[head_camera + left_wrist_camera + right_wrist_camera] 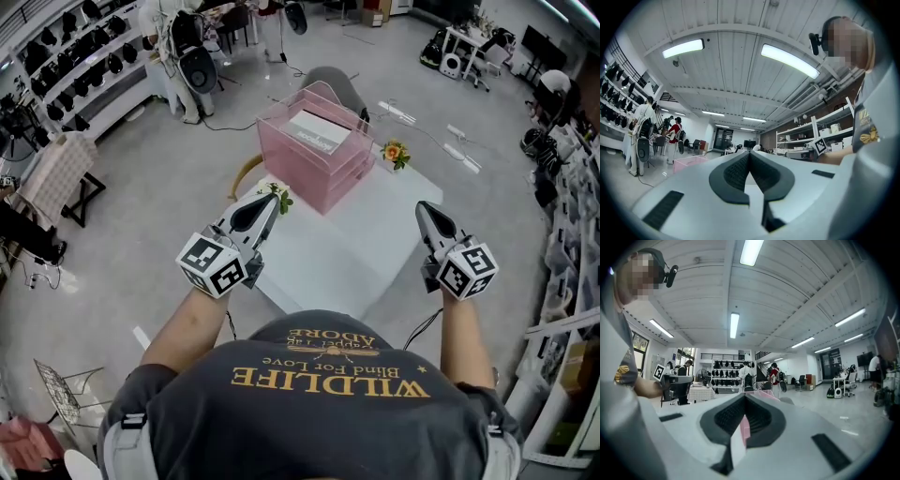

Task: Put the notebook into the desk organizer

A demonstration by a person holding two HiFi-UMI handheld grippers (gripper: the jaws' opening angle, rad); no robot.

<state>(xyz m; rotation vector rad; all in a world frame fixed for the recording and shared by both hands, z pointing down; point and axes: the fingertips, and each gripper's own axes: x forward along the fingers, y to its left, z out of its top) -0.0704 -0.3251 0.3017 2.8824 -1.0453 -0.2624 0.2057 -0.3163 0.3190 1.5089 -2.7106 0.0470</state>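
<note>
The pink see-through desk organizer (314,155) stands at the far side of the white table (356,244). A white notebook (319,131) lies flat in its open top compartment. My left gripper (272,201) is held above the table's left edge, its jaws shut with nothing between them. My right gripper (423,208) hovers over the table's right edge, also shut and empty. Both point toward the organizer from well short of it. In the left gripper view the closed jaws (749,155) meet, with the organizer (686,162) low at the left. The right gripper view shows closed jaws (745,398) with the organizer (764,395) just beyond.
A small flower pot (396,153) sits right of the organizer and another (278,198) near the left gripper's tip. A grey chair (333,86) stands behind the table. People and racks of gear (89,70) are at the far left; shelves line the right.
</note>
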